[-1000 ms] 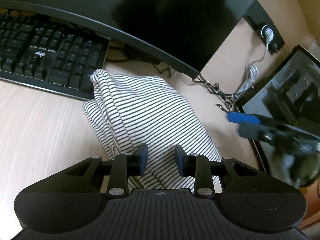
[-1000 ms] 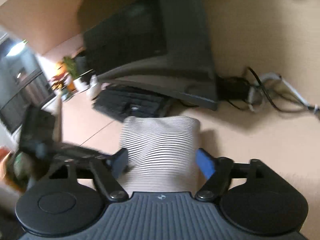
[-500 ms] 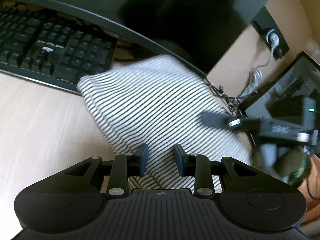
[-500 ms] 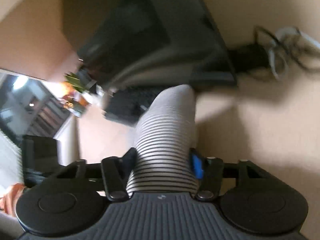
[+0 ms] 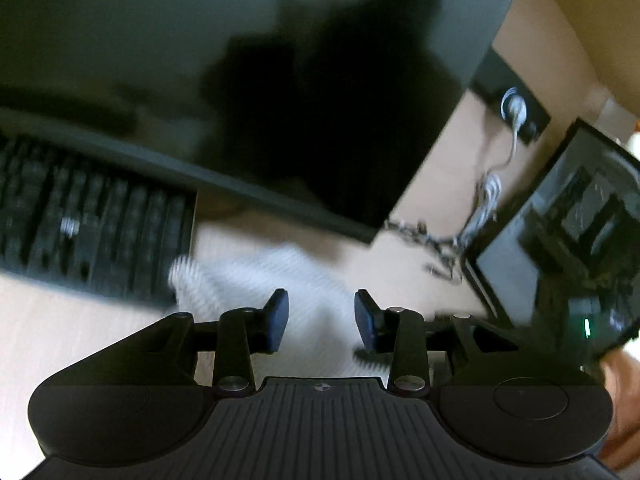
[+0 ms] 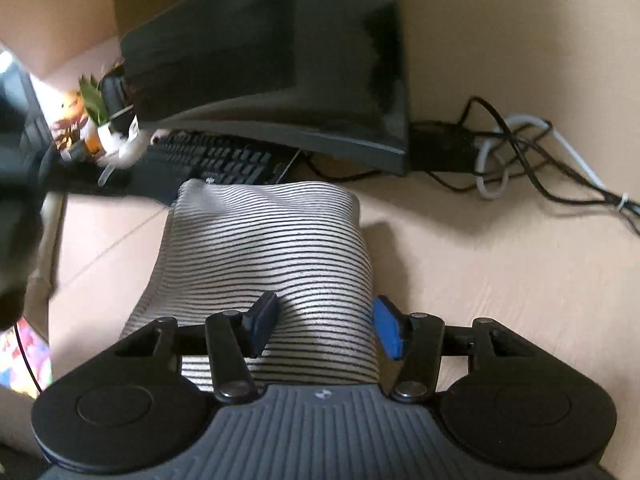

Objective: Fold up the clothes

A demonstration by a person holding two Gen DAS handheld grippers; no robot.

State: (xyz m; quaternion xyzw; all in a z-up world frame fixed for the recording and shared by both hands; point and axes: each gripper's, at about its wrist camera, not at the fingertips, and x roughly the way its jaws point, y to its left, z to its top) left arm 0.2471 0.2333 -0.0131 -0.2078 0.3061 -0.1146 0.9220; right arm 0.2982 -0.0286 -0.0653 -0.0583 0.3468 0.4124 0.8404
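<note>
A folded white garment with thin black stripes (image 6: pixel 264 248) lies on the light wooden desk (image 6: pixel 500 280), its far end near the keyboard. My right gripper (image 6: pixel 324 326) is shut on its near end: the right pad touches the garment's right edge and the left pad presses into the cloth, which spreads out past it to the left. In the blurred left wrist view the same striped garment (image 5: pixel 240 276) shows below my left gripper (image 5: pixel 322 320). That gripper is open, with nothing between its pads.
A large dark monitor (image 6: pixel 272 60) stands over the desk's back, with a black keyboard (image 6: pixel 216 160) under it. Tangled cables (image 6: pixel 512 152) lie at the right. A dark computer case (image 5: pixel 560 248) stands on the right in the left wrist view. A plant and small items (image 6: pixel 92 112) sit far left.
The right gripper closed on the garment, lifted it, and has brought it down flat near the keyboard. The left gripper has drawn back and opened slightly wider; its view is blurred by motion.
</note>
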